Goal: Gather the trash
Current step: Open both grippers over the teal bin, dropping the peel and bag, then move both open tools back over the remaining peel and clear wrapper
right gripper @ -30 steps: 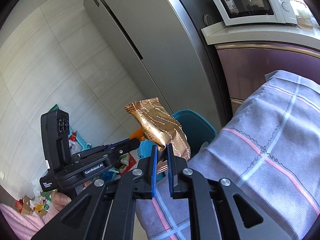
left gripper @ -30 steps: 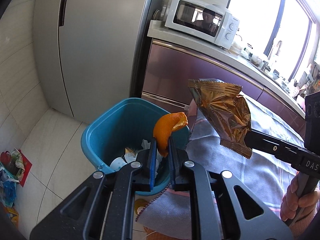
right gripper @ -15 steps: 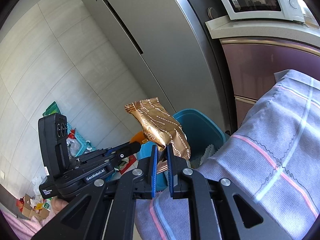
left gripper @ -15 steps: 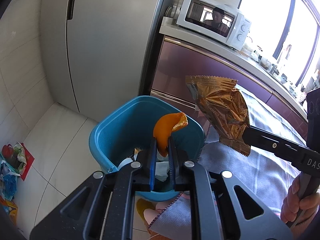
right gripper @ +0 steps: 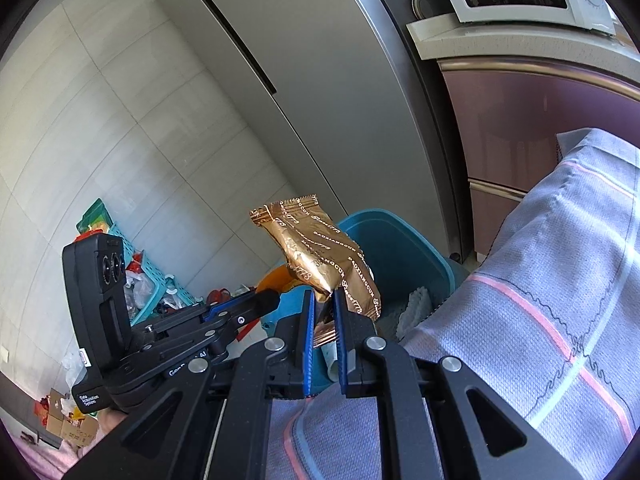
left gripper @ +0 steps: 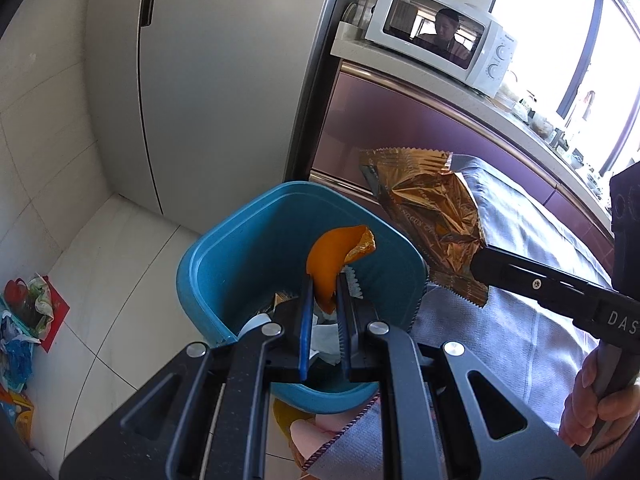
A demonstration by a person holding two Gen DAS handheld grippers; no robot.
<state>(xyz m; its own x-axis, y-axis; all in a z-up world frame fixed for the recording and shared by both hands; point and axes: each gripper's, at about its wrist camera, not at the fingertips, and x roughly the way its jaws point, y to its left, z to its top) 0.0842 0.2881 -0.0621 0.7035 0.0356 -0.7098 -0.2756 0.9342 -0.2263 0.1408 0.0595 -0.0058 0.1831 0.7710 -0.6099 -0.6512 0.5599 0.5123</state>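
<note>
So your orange peel (left gripper: pixel 328 264) is pinched in the left gripper (left gripper: pixel 323 280) right over the open blue bin (left gripper: pixel 224 248), while your right gripper (right gripper: pixel 323 300) is clamped on the gold snack wrapper (right gripper: pixel 320 256) beside the bin's rim, above the striped grey cloth (right gripper: pixel 540 320).

An orange peel (left gripper: pixel 329 258) is being held over the blue bin (left gripper: pixel 224 248). A shiny gold wrapper (left gripper: pixel 430 220) is being held up beside it.
</note>
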